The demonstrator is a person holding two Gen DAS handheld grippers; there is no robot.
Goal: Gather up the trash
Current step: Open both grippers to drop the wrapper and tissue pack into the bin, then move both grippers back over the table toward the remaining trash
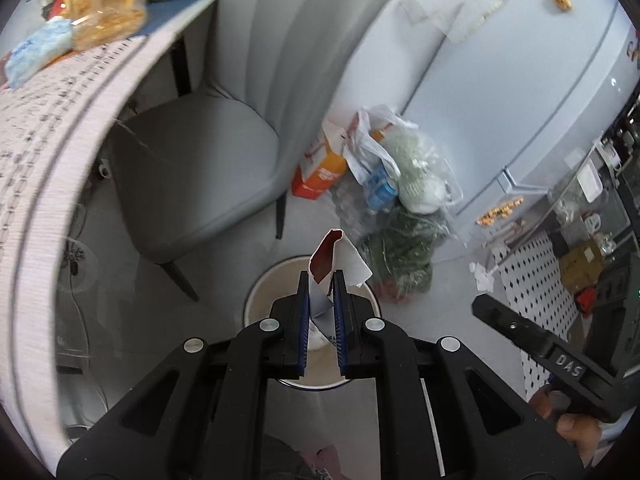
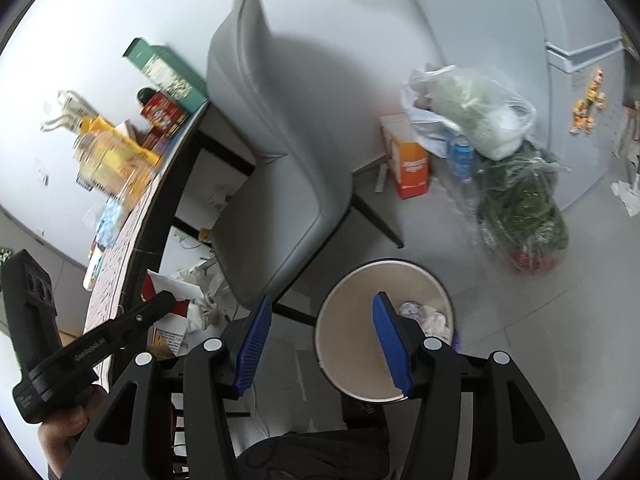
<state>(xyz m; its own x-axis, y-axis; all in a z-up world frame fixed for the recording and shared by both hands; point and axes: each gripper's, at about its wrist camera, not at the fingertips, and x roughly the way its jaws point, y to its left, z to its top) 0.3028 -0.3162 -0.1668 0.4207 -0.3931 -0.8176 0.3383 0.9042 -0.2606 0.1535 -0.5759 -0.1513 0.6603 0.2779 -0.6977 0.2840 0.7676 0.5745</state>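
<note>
My left gripper point(image 1: 322, 280) is shut on a torn red and white wrapper point(image 1: 326, 256) that sticks up past its blue pads. It hangs over the round white trash bin point(image 1: 256, 300) on the floor. In the right wrist view the same wrapper point(image 2: 176, 286) shows at the tip of the left gripper's finger point(image 2: 160, 304), at the left. My right gripper point(image 2: 322, 300) stands open with nothing between its pads, above the bin's point(image 2: 344, 344) near left rim. Crumpled paper point(image 2: 424, 314) lies inside the bin.
A grey chair point(image 2: 280, 160) stands just behind the bin, by a table point(image 1: 36, 160) with a printed cloth and boxes. Plastic bags point(image 2: 480, 120) and an orange carton point(image 2: 412, 172) sit by the wall and fridge point(image 1: 520, 80). Crumpled tissues point(image 2: 204, 308) lie under the table.
</note>
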